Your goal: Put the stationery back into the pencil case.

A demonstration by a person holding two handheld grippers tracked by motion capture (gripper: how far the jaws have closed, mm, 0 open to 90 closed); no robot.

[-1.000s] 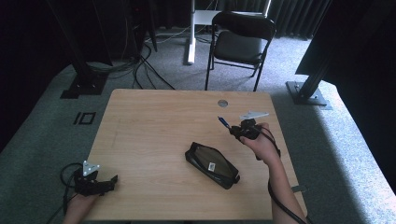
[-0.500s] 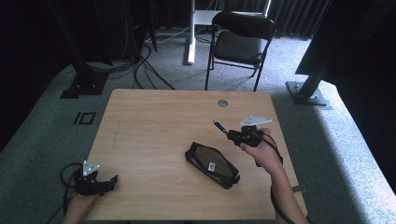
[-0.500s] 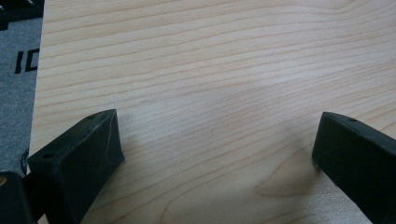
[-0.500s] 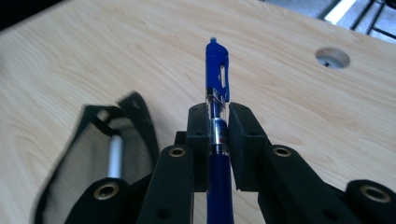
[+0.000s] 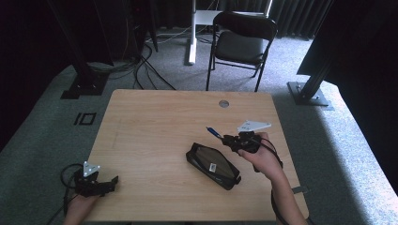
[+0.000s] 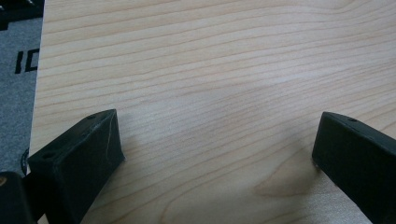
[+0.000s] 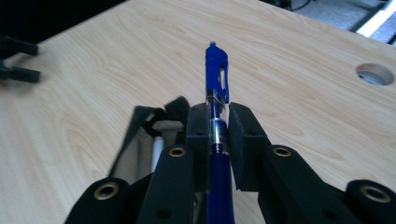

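Around the table, a dim room is seen: grey carpet (image 5: 51,136) covers the floor, dark curtains hang at the back, and black stand bases with loose cables (image 5: 141,65) are set on the carpet to the far left. A black folding chair (image 5: 241,44) is placed just beyond the table's far edge, beside a white post (image 5: 191,33). The table (image 5: 155,136) itself is of pale wood with a clear grain, and a small round hole (image 5: 224,103) is cut near its far edge. A black pencil case (image 5: 213,165) with a small white label is laid on the wood right of the middle, its mouth unzipped. Just past the case's far end, the right gripper (image 5: 225,138) is held above the table, and a blue pen (image 7: 217,93) is clamped between its closed jaws, clip end pointing away from the hand. At the near left corner the left gripper (image 5: 111,180) is held low over bare wood, its jaws spread wide with nothing between them.
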